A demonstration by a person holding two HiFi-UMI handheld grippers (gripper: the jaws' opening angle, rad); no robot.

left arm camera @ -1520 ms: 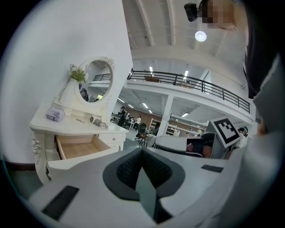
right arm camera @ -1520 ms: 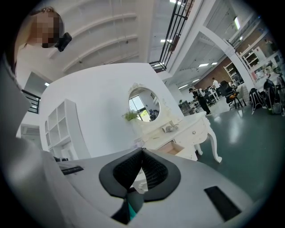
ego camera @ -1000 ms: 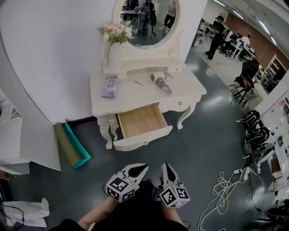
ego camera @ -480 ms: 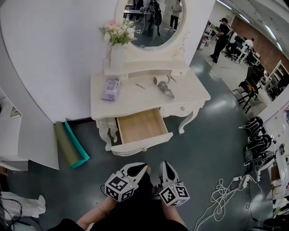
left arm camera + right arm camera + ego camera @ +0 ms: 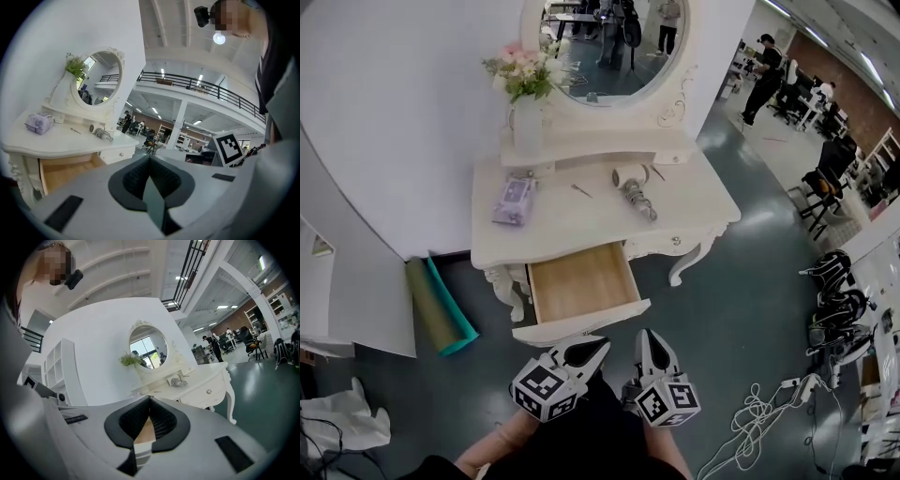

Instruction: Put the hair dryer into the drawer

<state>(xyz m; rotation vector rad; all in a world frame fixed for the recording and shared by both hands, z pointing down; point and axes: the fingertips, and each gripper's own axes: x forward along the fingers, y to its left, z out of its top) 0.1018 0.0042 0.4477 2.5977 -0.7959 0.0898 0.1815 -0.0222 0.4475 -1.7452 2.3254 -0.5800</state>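
Note:
A grey hair dryer [image 5: 632, 192] with its cord wound round it lies on the white dressing table [image 5: 572, 223], right of centre; it also shows in the left gripper view [image 5: 102, 134] and the right gripper view [image 5: 178, 381]. The table's wooden drawer [image 5: 578, 283] stands pulled open and bare inside. Both grippers hang close to the person's body, just short of the drawer front. My left gripper [image 5: 589, 348] is shut with nothing in it. My right gripper [image 5: 650, 343] is shut and empty too.
On the table are a purple packet [image 5: 513, 198], a vase of flowers [image 5: 523, 86] and an oval mirror [image 5: 605, 45]. A green rolled mat [image 5: 439, 305] leans at the table's left. Cables [image 5: 757, 413] lie on the floor at right. People stand far off at the back.
The table and open drawer have come nearer and lower in the head view; both grippers have advanced toward the drawer front, still shut.

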